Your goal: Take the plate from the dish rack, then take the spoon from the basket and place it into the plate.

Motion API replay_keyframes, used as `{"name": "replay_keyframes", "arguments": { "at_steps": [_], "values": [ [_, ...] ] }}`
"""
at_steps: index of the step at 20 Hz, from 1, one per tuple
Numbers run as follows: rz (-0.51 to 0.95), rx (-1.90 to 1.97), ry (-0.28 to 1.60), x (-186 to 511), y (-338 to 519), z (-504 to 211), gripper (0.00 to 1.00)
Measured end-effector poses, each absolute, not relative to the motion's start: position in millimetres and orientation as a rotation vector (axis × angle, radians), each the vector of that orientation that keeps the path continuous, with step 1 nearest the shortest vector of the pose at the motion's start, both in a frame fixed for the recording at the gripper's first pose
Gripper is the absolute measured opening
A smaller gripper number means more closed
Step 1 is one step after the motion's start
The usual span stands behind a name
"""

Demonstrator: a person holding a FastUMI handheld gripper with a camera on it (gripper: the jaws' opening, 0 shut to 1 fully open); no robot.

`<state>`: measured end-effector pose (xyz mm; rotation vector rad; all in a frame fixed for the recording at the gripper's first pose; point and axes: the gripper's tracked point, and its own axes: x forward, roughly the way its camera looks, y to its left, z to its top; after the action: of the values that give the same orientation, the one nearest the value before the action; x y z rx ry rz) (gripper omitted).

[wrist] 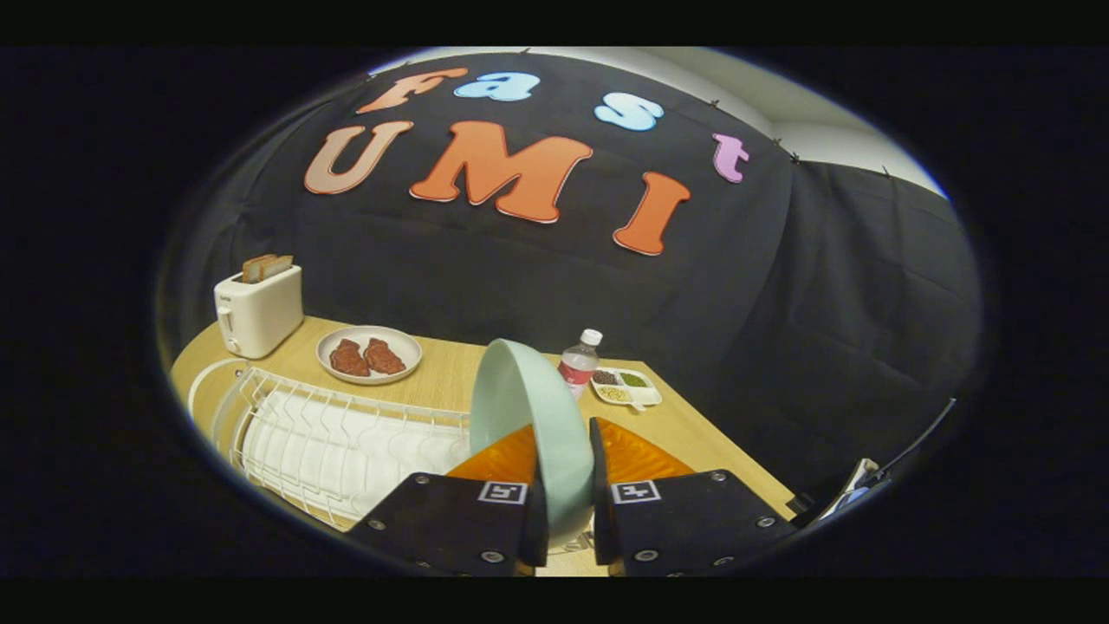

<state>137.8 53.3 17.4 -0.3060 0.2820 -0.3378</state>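
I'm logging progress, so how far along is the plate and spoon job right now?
Done: the pale green plate is out of the white dish rack. In hand: the gripper pinches it on edge between both fingers, above the table. Left: setting the plate down, then fetching the spoon.

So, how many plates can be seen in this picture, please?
2, not counting the divided snack tray. The pale green plate stands on edge between the fingers of the gripper, lifted over the dish rack. The plate with meat lies beyond the rack, beside the toaster. More may be hidden.
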Motion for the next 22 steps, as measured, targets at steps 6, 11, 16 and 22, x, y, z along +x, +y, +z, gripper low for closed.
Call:
{"name": "replay_keyframes", "arguments": {
  "at_steps": [6,11,16,22],
  "values": [
    [-0.290,-0.198,0.271,111.6,50.0,31.5,0.21],
    [-0.218,-0.069,0.274,72.8,48.8,29.8,0.21],
    [-0.119,0.091,0.324,25.2,55.8,5.4,0.21],
    [-0.053,0.257,0.367,-22.9,61.6,-29.5,0.21]
  ]
}}
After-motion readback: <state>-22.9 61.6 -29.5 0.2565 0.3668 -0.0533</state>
